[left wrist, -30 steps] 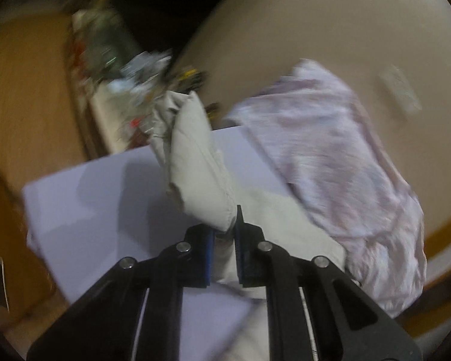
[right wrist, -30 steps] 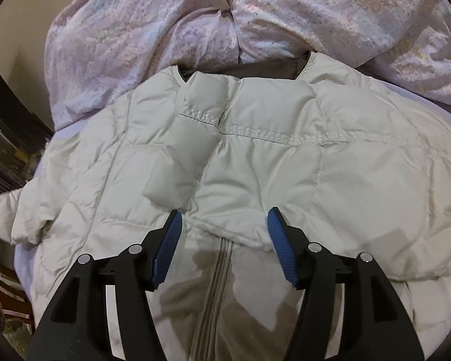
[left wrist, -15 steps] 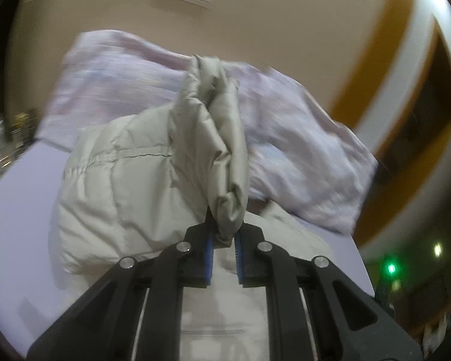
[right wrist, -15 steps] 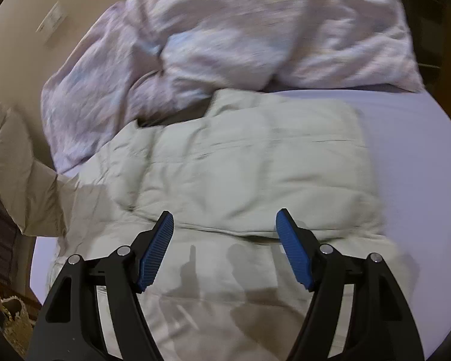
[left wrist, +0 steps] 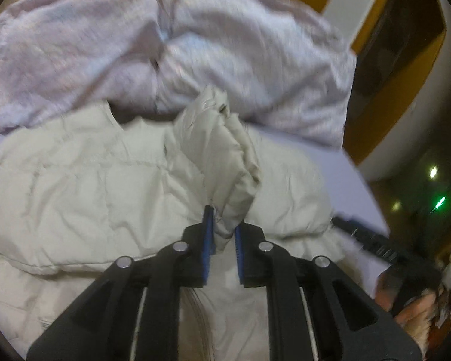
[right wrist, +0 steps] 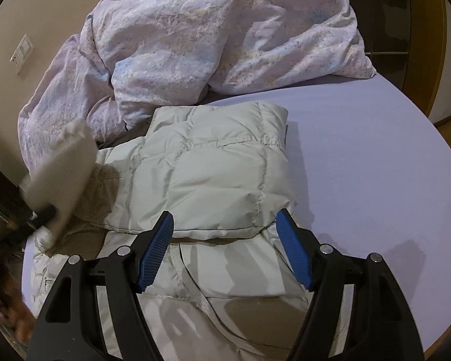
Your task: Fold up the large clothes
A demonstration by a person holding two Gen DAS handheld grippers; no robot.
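Left wrist view: our left gripper [left wrist: 224, 234] has its blue pads clamped on the cuff end of the sleeve [left wrist: 216, 150] of the cream puffer jacket [left wrist: 84, 186]. The jaws have just eased open a touch, but the fabric is still pinched between them. The sleeve stands up from the pads and runs away from us above the jacket body. The jacket lies spread on the lilac bed sheet [left wrist: 354, 186], its collar end touching the crumpled pale floral duvet [left wrist: 195, 36] at the far side. Frame is motion-blurred. At the lower right edge we see a hand [left wrist: 412, 300] gripping a black tool body; detail there is too smeared to read.

Right wrist view: our right gripper [right wrist: 225, 249] hangs over the jacket [right wrist: 213, 180] with its fingers spread wide and nothing between them; they have been opening over the last moment. The jacket's right side is already folded inward, its folded edge sitting just ahead of the fingertips, zipper strip [right wrist: 195, 288] visible below it. On the left, the raised sleeve [right wrist: 63, 174] shows as a blurred pale shape held by the left gripper [right wrist: 45, 213], lifted above the jacket's left side. Duvet [right wrist: 225, 30] is bunched behind the jacket, touching it. Bare sheet [right wrist: 375, 165] to the right. Wall switch plate [right wrist: 21, 54] at upper left.
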